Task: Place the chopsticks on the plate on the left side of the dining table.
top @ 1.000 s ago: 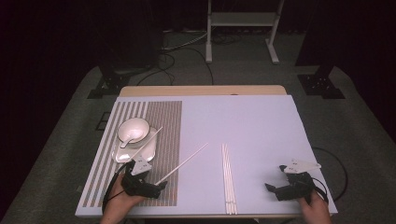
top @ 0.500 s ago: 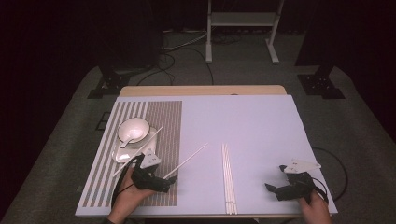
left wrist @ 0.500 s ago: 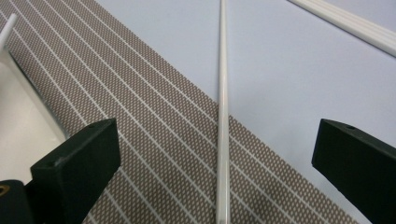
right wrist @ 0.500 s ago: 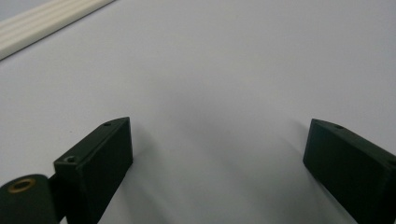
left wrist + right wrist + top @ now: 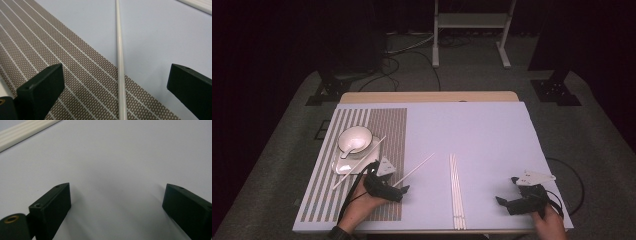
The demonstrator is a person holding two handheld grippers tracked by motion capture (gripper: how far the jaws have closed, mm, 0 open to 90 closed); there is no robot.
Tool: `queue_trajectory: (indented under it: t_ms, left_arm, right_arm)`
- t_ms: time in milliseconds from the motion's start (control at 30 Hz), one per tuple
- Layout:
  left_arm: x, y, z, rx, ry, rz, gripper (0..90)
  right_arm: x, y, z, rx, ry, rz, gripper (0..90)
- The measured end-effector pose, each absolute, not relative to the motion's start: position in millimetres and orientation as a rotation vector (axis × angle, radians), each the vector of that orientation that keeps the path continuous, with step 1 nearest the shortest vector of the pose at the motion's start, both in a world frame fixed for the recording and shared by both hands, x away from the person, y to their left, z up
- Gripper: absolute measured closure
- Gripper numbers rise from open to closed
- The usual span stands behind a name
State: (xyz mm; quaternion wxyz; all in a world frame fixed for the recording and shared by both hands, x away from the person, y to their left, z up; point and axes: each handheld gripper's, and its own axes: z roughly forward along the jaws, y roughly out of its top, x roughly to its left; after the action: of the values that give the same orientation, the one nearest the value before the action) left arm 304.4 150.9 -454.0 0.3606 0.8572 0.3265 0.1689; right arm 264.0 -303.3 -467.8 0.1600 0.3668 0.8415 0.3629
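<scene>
A single white chopstick [image 5: 417,167] lies slantwise, half on the brown striped mat [image 5: 387,125] and half on the pale table. My left gripper [image 5: 394,187] is open at its near end; in the left gripper view the chopstick [image 5: 119,50] runs up between the two spread jaws of my left gripper [image 5: 117,72], touching neither. A bundle of several white chopsticks [image 5: 456,190] lies mid-table. My right gripper [image 5: 507,191] rests open near the front right; in the right gripper view this gripper [image 5: 116,192] has bare table between its jaws, with the bundle [image 5: 25,130] at the upper left.
On the mat stands a white bowl [image 5: 354,137] holding a spoon [image 5: 347,150], set on a white plate [image 5: 343,169]. Another chopstick [image 5: 377,145] lies across the plate. The table's front edge [image 5: 432,231] runs just behind both hands. Cables trail on the floor.
My left gripper has moved right and slightly forward over the mat until its open jaws straddle the loose chopstick's near end. The right gripper has stayed still.
</scene>
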Motion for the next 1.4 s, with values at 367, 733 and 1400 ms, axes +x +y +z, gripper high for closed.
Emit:
queue_trajectory:
  t_ms: [367, 733, 1400]
  left_arm:
    - [309, 143, -463, 2.217, 0.831, 0.435, 2.8]
    - [307, 146, -461, 2.193, 0.803, 0.426, 18.2]
    - [300, 153, -460, 2.167, 0.792, 0.429, 65.3]
  right_arm:
    - [264, -303, -468, 1.048, 2.404, 1.037, 6.8]
    - [264, -303, -468, 1.049, 2.404, 1.036, 6.7]
    - [264, -303, -468, 1.047, 2.404, 1.037, 6.7]
